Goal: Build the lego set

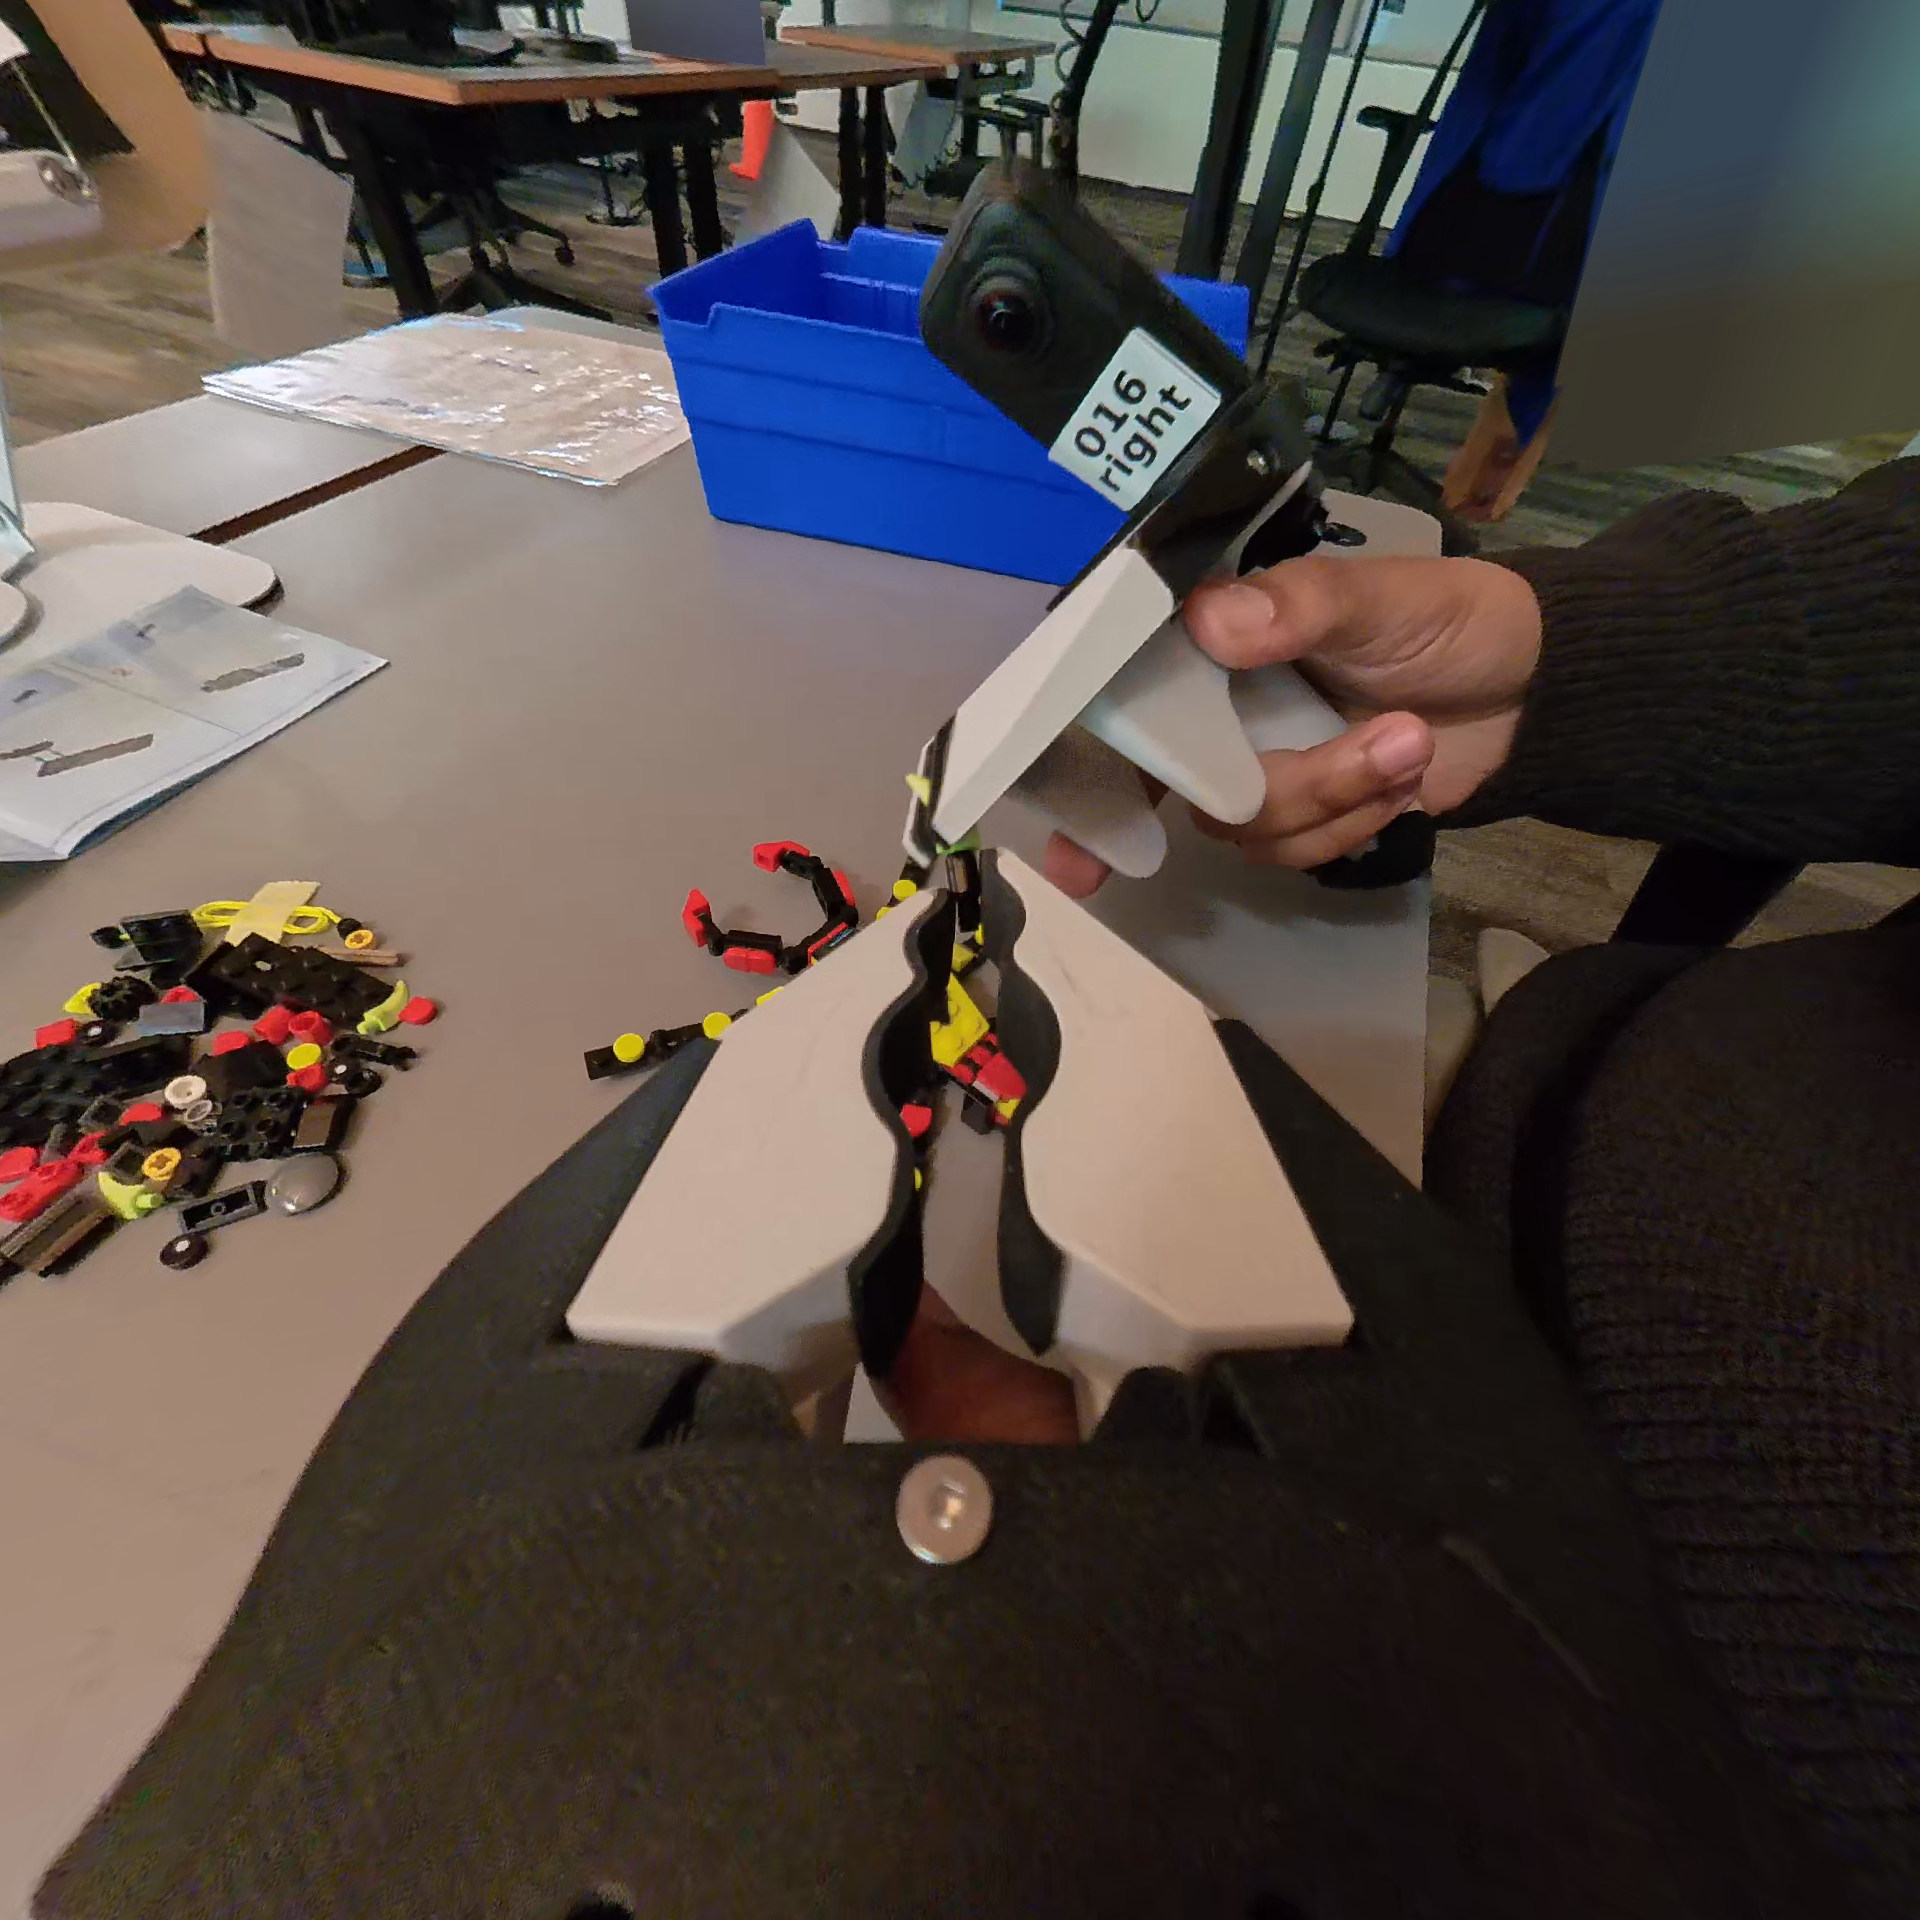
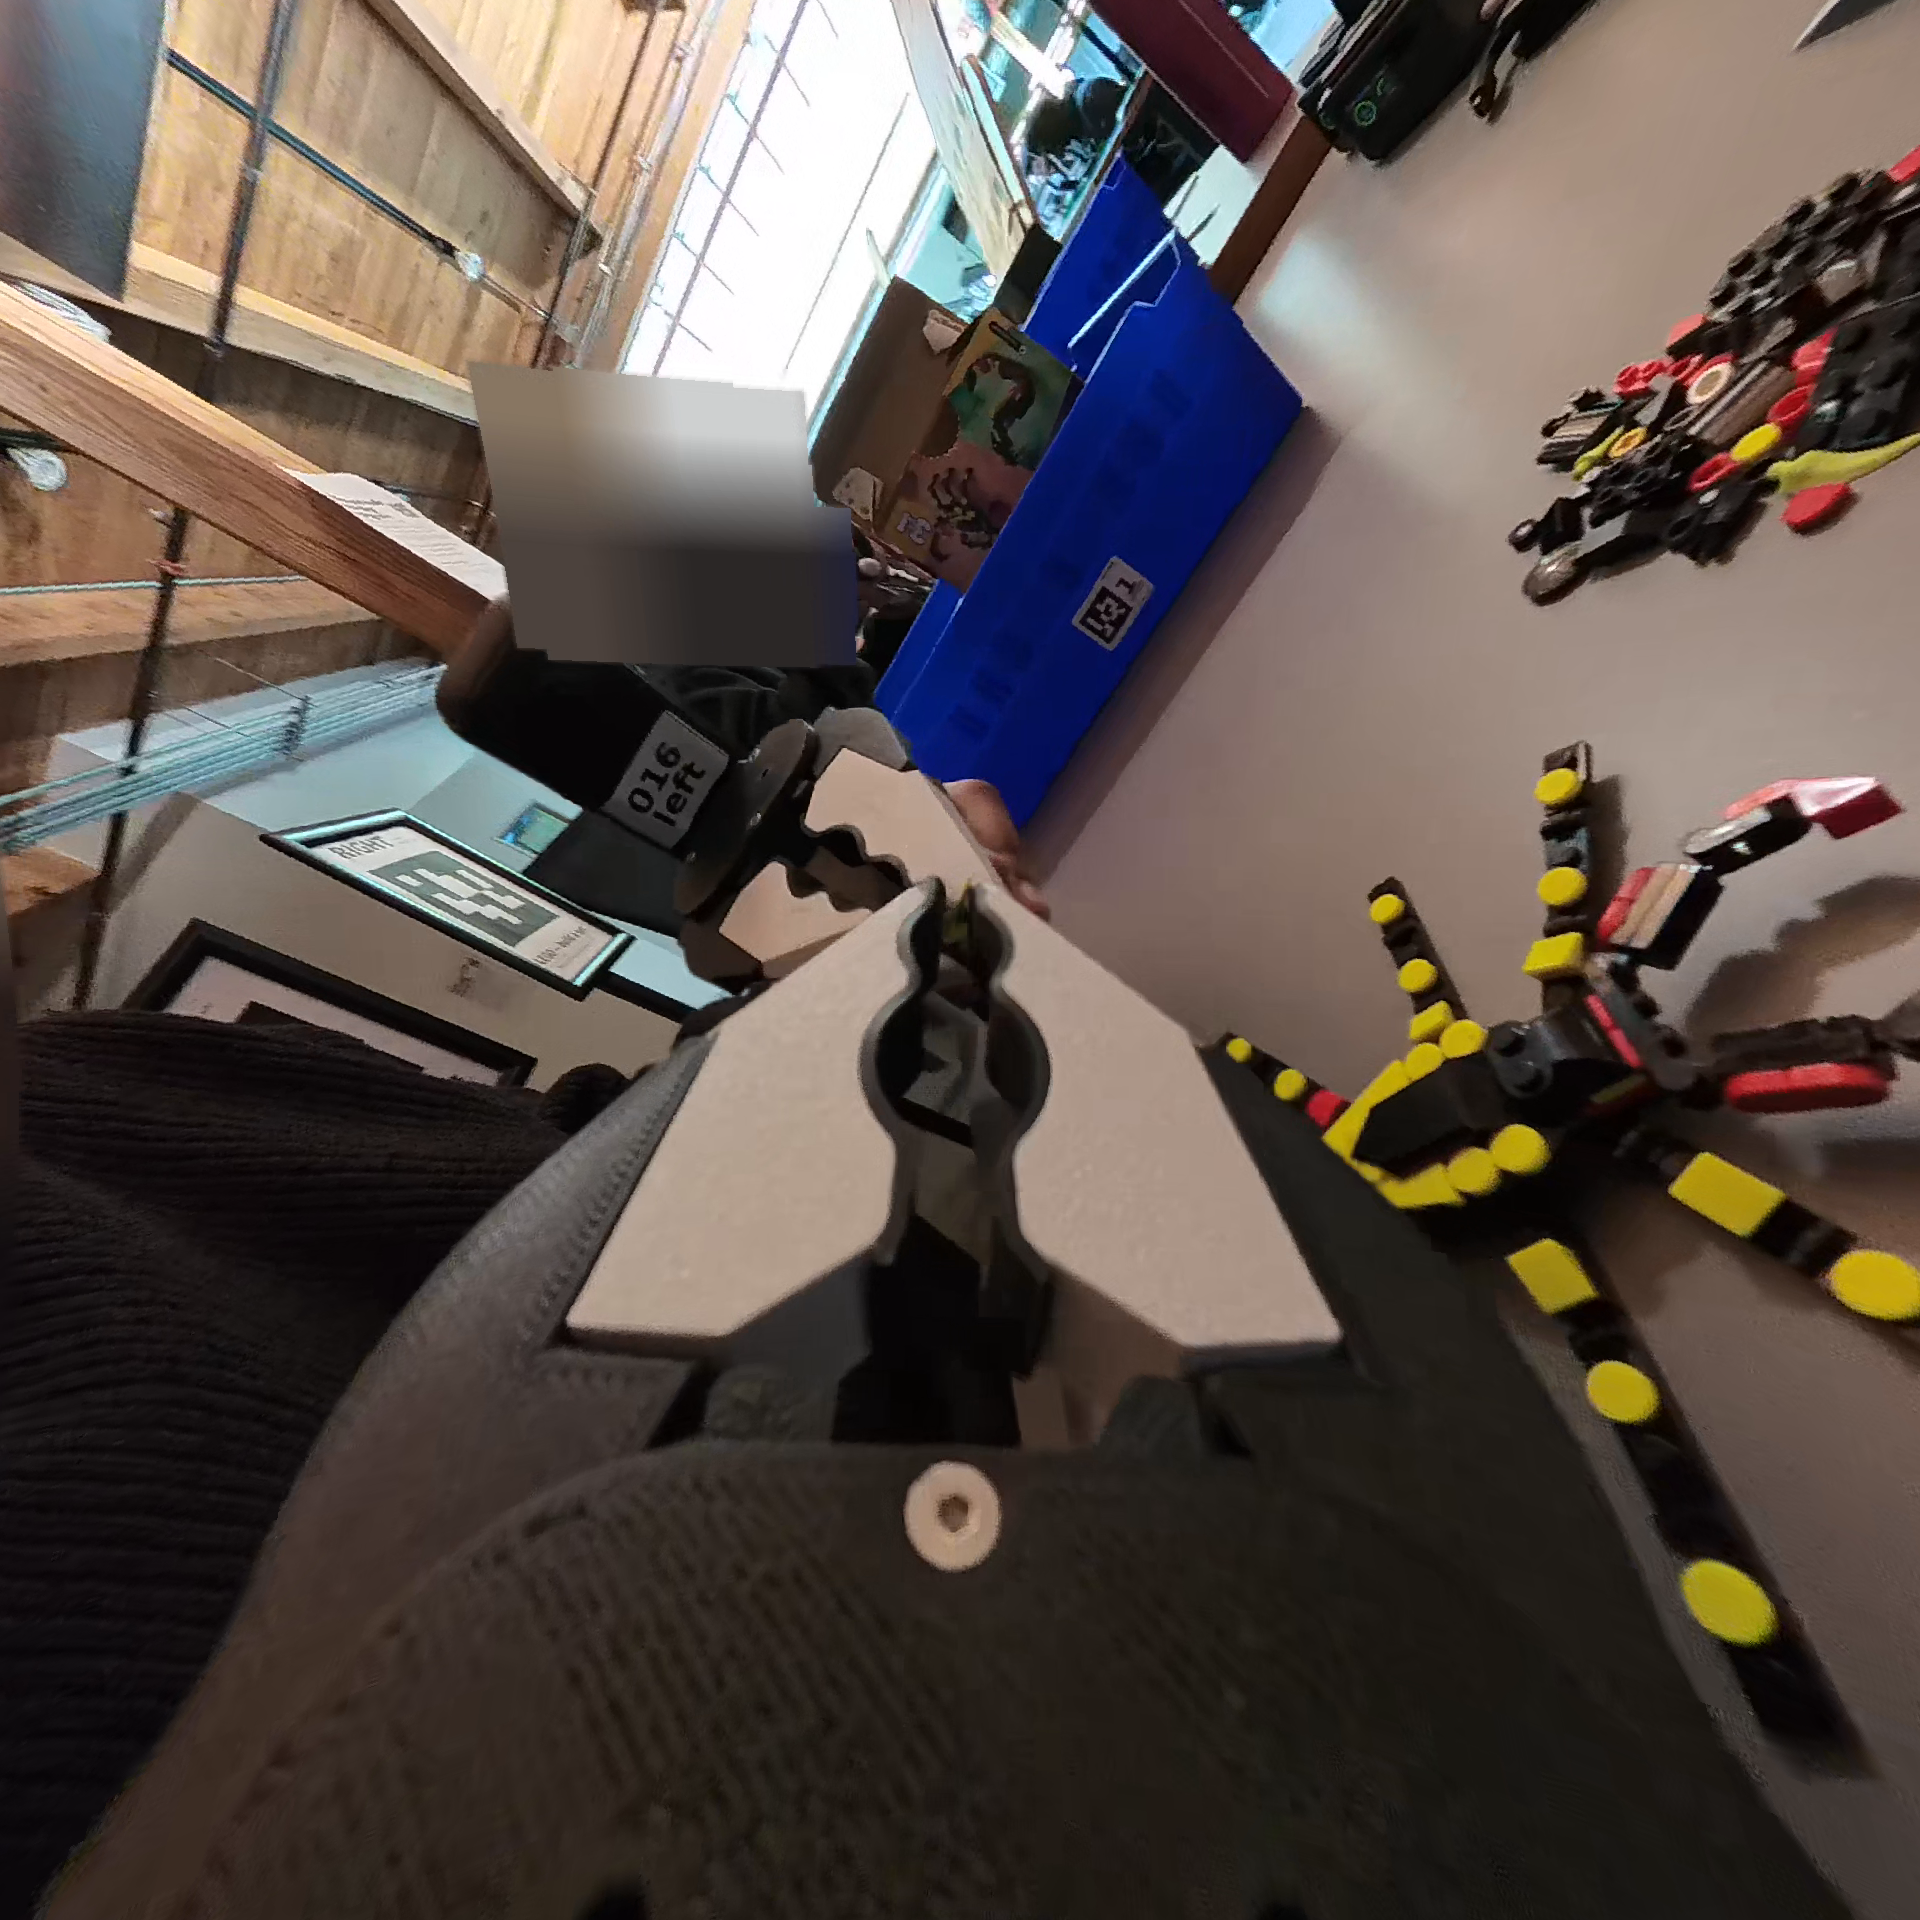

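A black, yellow and red brick model with long legs lies on the grey table, partly hidden behind my left gripper's fingers; it also shows in the right wrist view. My left gripper and right gripper meet tip to tip just above the model. Both are shut on a small black and lime piece. In the right wrist view the right gripper pinches that piece, with the left gripper right behind it.
A pile of loose black, red and yellow bricks lies to the left, also seen in the right wrist view. A blue bin stands at the back. An instruction booklet and a plastic bag lie farther left. My left and right fingertips are right by each other.
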Available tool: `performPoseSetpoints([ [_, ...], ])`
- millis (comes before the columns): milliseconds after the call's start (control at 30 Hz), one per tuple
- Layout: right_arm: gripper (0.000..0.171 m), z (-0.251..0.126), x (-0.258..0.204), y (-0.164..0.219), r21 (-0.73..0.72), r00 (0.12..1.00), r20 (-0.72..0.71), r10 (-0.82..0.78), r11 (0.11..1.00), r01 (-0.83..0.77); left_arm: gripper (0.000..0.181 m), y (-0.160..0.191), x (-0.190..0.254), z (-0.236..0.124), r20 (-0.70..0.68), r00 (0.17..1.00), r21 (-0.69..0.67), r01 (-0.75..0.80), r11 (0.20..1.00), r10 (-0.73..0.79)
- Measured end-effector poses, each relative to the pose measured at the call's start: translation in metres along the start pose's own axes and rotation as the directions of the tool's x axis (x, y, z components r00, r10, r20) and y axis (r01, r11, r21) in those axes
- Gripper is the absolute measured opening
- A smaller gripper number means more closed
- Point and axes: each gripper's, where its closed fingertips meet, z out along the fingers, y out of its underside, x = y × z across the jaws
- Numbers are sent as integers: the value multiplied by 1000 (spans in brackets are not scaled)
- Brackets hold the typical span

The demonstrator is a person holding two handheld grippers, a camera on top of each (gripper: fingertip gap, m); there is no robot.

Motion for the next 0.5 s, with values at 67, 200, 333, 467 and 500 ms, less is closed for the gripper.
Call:
performPoseSetpoints([
  [67,3,0,-1,-1,13,1000,19,22,1000,-23,3,-2,0,-1,9,1000,3,-9,1000,8],
  [200,0,-2,0,-4,35,999,8,45,998,-45,3,-4,1,0,39,999,-33,-34,999,35],
  [333,1,-11,11,-16,81,996,-90,2,997,5,1,0,1,2,52,998,-70,-19,997,22],
  [467,0,-48,23,-51,208,989,-145,-3,977,34,0,-9,3,-1,41,999,-17,27,999,-26],
  [500,0,-50,22,-53,215,990,-142,-5,976,36,0,-7,2,0,37,999,-14,40,999,-39],
])
